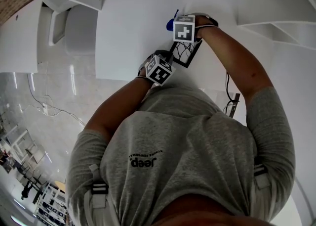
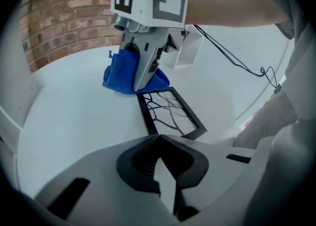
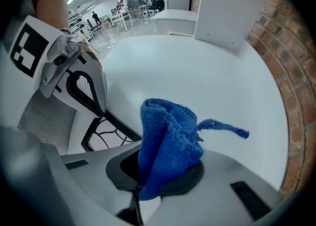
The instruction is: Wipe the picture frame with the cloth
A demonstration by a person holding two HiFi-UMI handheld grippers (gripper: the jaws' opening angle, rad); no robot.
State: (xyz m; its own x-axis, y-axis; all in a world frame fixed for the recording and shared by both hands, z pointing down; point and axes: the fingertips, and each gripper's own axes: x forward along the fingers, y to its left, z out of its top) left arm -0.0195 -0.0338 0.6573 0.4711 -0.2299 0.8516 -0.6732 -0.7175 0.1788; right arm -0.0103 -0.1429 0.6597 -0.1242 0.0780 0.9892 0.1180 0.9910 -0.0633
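looking steeply down past a grey t-shirt (image 1: 182, 146) onto a white table (image 2: 74, 116). flat on the table, a black picture frame (image 2: 170, 113) holding a drawing of bare, curling branches. right gripper (image 3: 158, 180) pointed straight down at the frame's far end, jaws clenched on a bunched blue cloth (image 3: 168, 141), with one thin loose corner of the fabric sticking out sideways. in the left gripper view, blue cloth down at the far edge of the picture frame, touching it or just above it, hard to tell which. left gripper (image 2: 160, 143) angled down at the frame's near end, jaws pressed together with nothing seen between them, tips close against the near edge; contact not clear. in the head view, both grippers close together over the frame, most of it hidden beneath them. thin black cable (image 2: 232, 59) trailing from the right gripper under the right forearm (image 2: 232, 5) toward the table's edge. red brick wall (image 2: 54, 27) beyond the table.
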